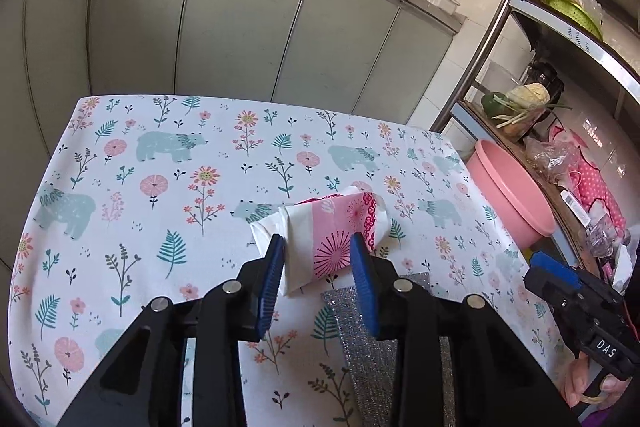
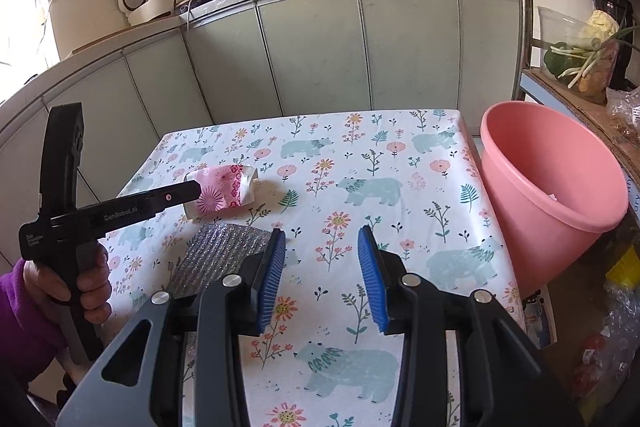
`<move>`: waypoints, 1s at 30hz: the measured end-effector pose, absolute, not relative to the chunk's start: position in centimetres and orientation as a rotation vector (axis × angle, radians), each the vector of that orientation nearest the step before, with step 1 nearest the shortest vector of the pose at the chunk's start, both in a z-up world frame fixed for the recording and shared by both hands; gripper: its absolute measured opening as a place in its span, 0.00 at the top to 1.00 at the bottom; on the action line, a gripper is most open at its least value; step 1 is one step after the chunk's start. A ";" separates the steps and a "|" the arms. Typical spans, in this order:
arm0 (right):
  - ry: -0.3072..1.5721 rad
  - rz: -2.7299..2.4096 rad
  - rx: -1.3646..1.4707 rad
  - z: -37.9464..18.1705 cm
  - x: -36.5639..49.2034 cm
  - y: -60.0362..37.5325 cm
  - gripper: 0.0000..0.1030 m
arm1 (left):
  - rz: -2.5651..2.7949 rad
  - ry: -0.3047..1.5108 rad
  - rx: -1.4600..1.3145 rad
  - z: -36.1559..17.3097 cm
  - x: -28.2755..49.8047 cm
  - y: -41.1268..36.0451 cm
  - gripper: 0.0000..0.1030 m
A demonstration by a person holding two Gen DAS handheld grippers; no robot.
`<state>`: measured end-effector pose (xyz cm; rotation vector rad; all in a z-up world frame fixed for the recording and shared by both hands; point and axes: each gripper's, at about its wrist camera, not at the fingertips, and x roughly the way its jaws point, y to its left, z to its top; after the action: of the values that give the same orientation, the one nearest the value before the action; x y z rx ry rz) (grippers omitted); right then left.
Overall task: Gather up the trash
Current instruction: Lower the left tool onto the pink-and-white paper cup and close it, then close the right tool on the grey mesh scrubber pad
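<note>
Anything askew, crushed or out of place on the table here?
Yes. A pink-patterned paper cup lies tipped on its side and flattened on the tablecloth, between the left gripper's fingers. A glittery silver sheet lies beside it. The pink bin stands upright.

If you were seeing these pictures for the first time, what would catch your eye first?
Probably the crushed pink-patterned paper cup, lying on its side on the bear-and-flower tablecloth, with the left gripper straddling it. Next, the big pink basin just past the table's right edge. A silvery glitter sheet lies near the cup, and the right gripper is open over bare cloth.
</note>
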<state>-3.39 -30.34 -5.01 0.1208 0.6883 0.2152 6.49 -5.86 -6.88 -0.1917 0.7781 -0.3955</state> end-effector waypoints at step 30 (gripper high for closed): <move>0.900 0.496 0.080 -7.0 -4.5 -25.3 0.63 | -0.425 0.580 -0.204 -0.8 1.0 -3.1 0.98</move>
<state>-4.48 -25.30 -7.01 0.0803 0.9003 0.4955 1.03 -3.14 -0.81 -0.2037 0.5798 -0.4247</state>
